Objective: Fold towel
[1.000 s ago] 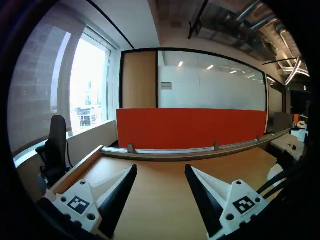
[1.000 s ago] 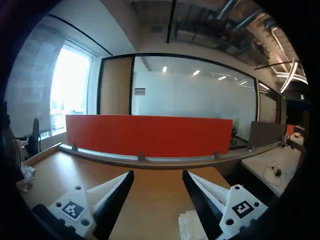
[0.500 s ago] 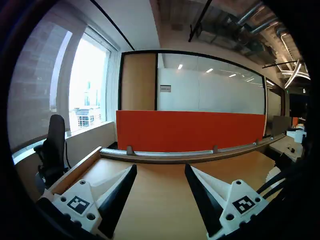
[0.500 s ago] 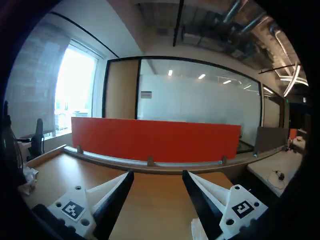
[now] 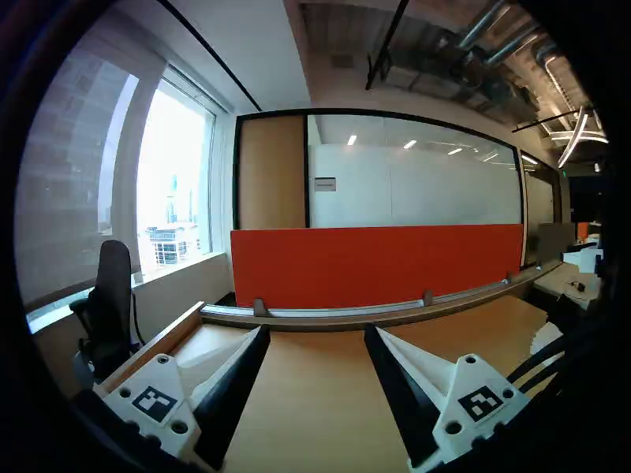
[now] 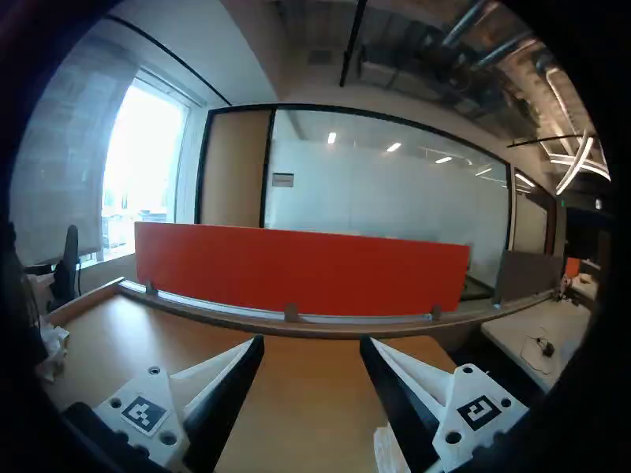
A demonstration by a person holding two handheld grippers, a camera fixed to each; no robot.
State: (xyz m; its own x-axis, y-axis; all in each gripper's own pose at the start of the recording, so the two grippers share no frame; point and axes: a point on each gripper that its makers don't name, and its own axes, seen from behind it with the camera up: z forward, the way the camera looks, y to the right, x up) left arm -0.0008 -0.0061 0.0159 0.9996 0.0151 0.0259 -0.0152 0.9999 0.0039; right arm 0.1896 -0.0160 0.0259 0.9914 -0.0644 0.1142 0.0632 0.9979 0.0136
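My left gripper hovers open above the wooden desk, nothing between its fingers. A white cloth edge peeks out at the far right of the left gripper view, partly behind dark cables. My right gripper is also open and empty over the same desk. A sliver of a white folded towel lies just under the right finger in the right gripper view. A crumpled white cloth sits at the far left of that view.
An orange divider panel on a grey rail closes the desk's far edge. A black office chair stands by the window at the left. A neighbouring white desk with a cable lies to the right.
Both views have tilted slightly upward. In the right gripper view the folded towel has slid mostly out at the bottom. Both grippers stay open.
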